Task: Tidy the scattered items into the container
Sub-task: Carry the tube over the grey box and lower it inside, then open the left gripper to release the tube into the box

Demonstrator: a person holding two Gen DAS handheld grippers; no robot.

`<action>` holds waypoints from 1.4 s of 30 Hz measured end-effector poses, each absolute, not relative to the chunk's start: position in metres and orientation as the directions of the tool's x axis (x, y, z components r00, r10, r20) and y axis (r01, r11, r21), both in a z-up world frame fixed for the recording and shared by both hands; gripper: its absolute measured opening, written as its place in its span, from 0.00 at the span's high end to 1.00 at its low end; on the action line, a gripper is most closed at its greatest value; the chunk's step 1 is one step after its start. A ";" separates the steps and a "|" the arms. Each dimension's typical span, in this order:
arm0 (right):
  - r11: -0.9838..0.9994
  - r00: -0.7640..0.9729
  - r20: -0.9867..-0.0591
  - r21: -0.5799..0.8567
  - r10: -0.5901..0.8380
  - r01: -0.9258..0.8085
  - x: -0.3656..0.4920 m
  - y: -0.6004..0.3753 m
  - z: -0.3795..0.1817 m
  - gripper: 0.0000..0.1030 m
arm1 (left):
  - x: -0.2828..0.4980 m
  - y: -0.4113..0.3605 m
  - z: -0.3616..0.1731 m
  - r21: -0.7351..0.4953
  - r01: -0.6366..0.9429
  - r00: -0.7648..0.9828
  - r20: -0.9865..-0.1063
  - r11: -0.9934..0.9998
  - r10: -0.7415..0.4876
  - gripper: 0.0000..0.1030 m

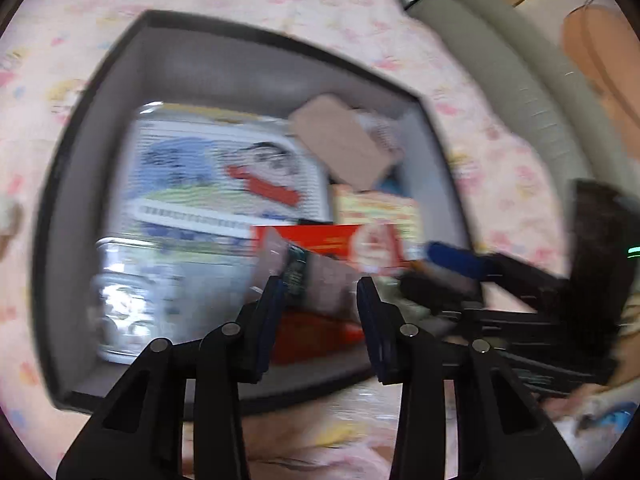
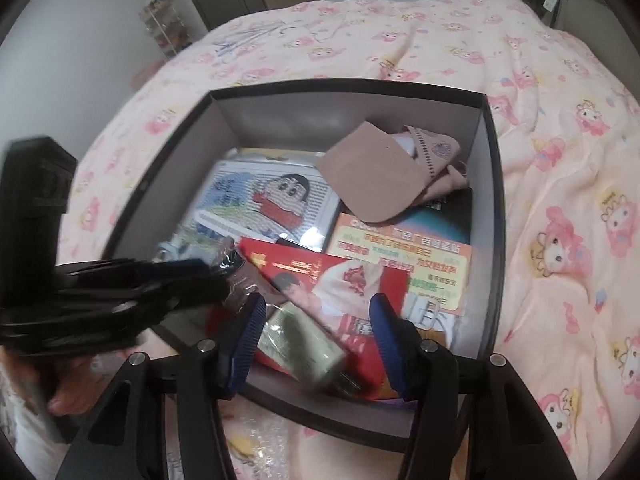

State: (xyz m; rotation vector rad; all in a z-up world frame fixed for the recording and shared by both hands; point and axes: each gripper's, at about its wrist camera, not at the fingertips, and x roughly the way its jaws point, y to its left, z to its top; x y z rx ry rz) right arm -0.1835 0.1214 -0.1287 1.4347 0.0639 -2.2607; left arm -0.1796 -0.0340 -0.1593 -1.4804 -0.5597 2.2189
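1. The left gripper [image 1: 320,292] hovered over the near edge of the dark box [image 1: 100,76], its jaws clenched on a clear-wrapped packet [image 1: 316,276] with a dark band, which stuck out ahead of the blue pads
2. In the right wrist view that same gripper [image 2: 224,280] reached in from the left, its tips over the box's near-left corner and the crinkled wrapper at its end
3. The right gripper [image 2: 316,320] hung just above the near wall of the box [image 2: 494,200], its jaws spread apart and gripping nothing
4. Directly between and just beyond the right gripper's pads lay a blurred green-and-white packet [image 2: 302,340], tilted, on top of a red envelope [image 2: 320,276]; whether it touched either pad could not be told
5. Ahead of the right gripper, inside the box, an orange-and-yellow leaflet [image 2: 404,256] lay flat to the right of the red envelope
6. Farther ahead and to the left a cartoon-print board [image 2: 260,200] covered the box floor
7. At the far right of the box a tan pouch [image 2: 372,176] rested over a pinkish cloth [image 2: 436,152]
8. The box sat on a pink patterned bedspread [image 2: 560,160], which surrounded it on every side of both grippers
9. Bubble wrap [image 2: 260,440] lay below the right gripper, outside the near wall
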 end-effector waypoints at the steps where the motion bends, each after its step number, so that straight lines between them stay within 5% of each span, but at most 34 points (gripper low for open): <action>1: -0.896 -0.360 -0.869 0.185 -0.341 0.404 -0.183 0.122 -0.129 0.51 | -0.178 -0.037 -0.156 -0.541 -0.109 -0.370 -0.756 -0.834 0.539 0.64; 8: -0.912 -0.387 -0.875 0.133 -0.292 0.387 -0.184 0.121 -0.133 0.55 | -0.186 -0.044 -0.168 -0.420 0.006 -0.395 -0.835 -0.908 0.383 0.64; 19: -0.920 -0.378 -0.883 0.132 -0.279 0.370 -0.184 0.126 -0.137 0.56 | -0.171 -0.017 -0.158 -0.564 -0.223 -0.274 -0.746 -0.795 0.606 0.63; 29: -0.921 -0.383 -0.879 0.140 -0.285 0.364 -0.188 0.128 -0.137 0.56 | -0.187 -0.028 -0.172 -0.378 -0.051 -0.329 -0.867 -0.924 0.373 0.64; 37: -0.943 -0.400 -0.887 0.101 -0.229 0.317 -0.191 0.138 -0.138 0.56 | -0.173 -0.002 -0.169 -0.438 -0.218 -0.247 -0.840 -0.872 0.484 0.62; 42: -0.938 -0.413 -0.875 0.116 -0.253 0.327 -0.192 0.140 -0.134 0.56 | -0.176 -0.021 -0.160 -0.432 -0.142 -0.308 -0.836 -0.891 0.454 0.65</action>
